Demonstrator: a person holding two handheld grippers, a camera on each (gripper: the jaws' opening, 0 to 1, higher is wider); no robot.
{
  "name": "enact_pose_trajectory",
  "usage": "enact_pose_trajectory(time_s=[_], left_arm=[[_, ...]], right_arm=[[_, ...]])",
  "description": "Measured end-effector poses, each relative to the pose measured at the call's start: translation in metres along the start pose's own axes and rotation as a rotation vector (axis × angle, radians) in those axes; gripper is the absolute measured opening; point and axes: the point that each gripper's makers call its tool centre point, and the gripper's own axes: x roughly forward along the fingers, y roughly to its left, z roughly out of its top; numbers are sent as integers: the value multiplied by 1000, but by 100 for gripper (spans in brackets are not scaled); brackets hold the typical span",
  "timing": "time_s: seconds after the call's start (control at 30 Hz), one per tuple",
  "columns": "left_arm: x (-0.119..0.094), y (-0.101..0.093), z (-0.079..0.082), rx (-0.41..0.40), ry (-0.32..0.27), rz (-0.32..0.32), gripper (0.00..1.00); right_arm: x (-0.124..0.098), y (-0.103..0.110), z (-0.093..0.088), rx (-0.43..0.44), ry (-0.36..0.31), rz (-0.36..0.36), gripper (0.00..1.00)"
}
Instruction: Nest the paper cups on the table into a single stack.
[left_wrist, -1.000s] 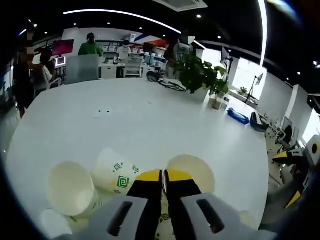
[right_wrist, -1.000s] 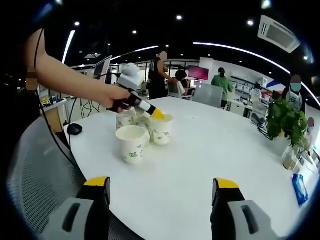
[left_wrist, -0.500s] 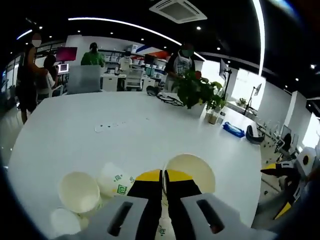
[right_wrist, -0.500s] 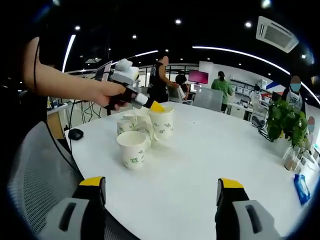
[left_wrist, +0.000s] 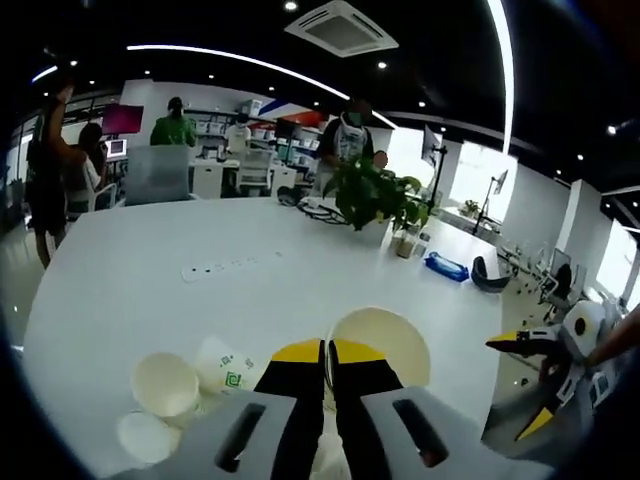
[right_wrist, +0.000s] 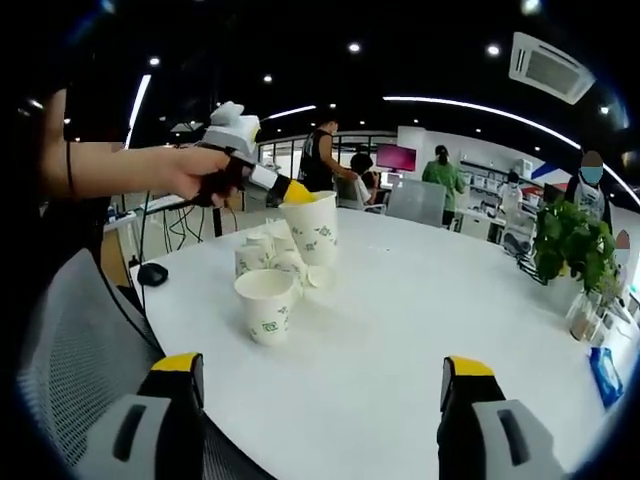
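The left gripper (right_wrist: 296, 192) pinches the rim of a lifted paper cup (right_wrist: 312, 228) above the cup cluster (right_wrist: 266, 262) on the tabletop (right_wrist: 420, 320); cups behind seem partly hidden; the right gripper (right_wrist: 318, 372) stands spread wide, holding nothing.

The surface (right_wrist: 400, 330) lies bare and open across its wide middle, between the right hand-held gripper (right_wrist: 315, 375) and the cup cluster (right_wrist: 268, 262). The lone cup (right_wrist: 264, 305) stands nearest that approach. Above the cluster, the left hand-held gripper (right_wrist: 297, 192) and its lifted cup (right_wrist: 312, 227) block the way down. Plants (right_wrist: 572, 240) crowd the far edge
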Motion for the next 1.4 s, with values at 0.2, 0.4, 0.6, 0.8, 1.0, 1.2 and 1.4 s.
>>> enact_pose_trajectory(time_s=[0.2, 0.4, 0.6, 0.8, 1.0, 1.2, 1.4], left_arm=[[-11, -12, -1, 17, 0, -39, 0], [-22, -21, -9, 28, 20, -62, 0], [-30, -25, -16, 22, 42, -69, 0], [-36, -32, -25, 26, 68, -82, 0], [-41, -33, -30, 34, 80, -87, 0], [-44, -36, -34, 33, 90, -91, 0], [-43, -38, -44, 50, 121, -89, 0]], right_arm=[[0, 0, 1, 1, -4, 2, 100], [0, 1, -1, 0, 5, 2, 99], [0, 0, -1, -2, 9, -2, 97], [0, 0, -2, -6, 11, -1, 96], [1, 1, -3, -8, 18, 2, 95], [1, 1, -4, -9, 23, 2, 94], [1, 0, -6, -11, 31, 3, 93]])
